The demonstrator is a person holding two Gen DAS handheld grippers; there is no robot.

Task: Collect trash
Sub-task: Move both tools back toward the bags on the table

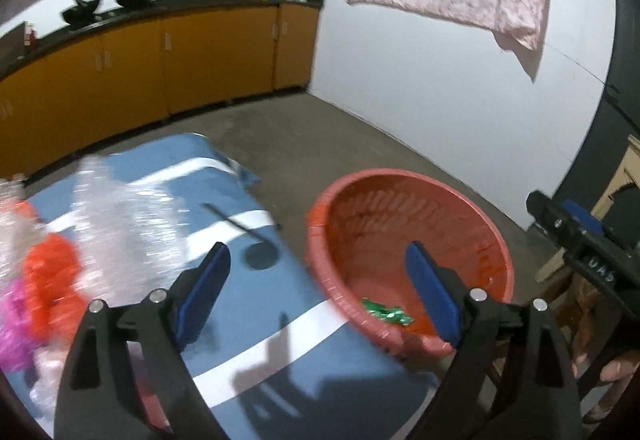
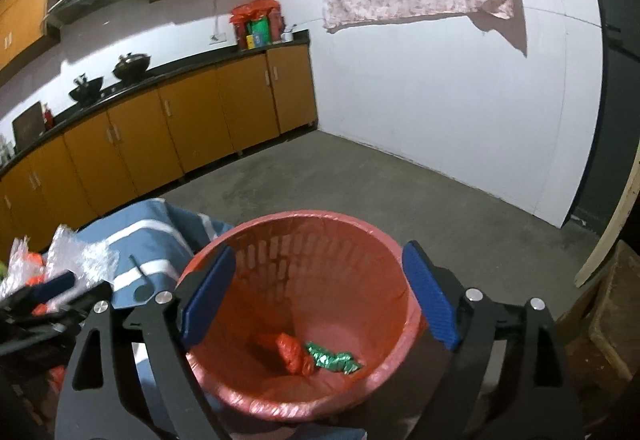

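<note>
The right gripper (image 1: 592,264) reads "UAS" (small white letters).

The bin (image 2: 304,320) stands at the desk's (image 1: 280,320) 3 o'clock edge, two wrappers (image 2: 316,358) inside it. Plastic trash (image 1: 60,252) lies at the desk's 9 o'clock; cabinets (image 2: 180,119) stand behind at 12.

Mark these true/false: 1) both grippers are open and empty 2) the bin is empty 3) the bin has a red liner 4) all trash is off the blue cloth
1) True. The left gripper and right gripper both stand open with nothing between the fingers.
2) False. The bin holds a green wrapper and a red crumpled piece.
3) True. A red liner is folded over its rim.
4) False. Clear plastic and orange plastic lie on the blue cloth.
</note>
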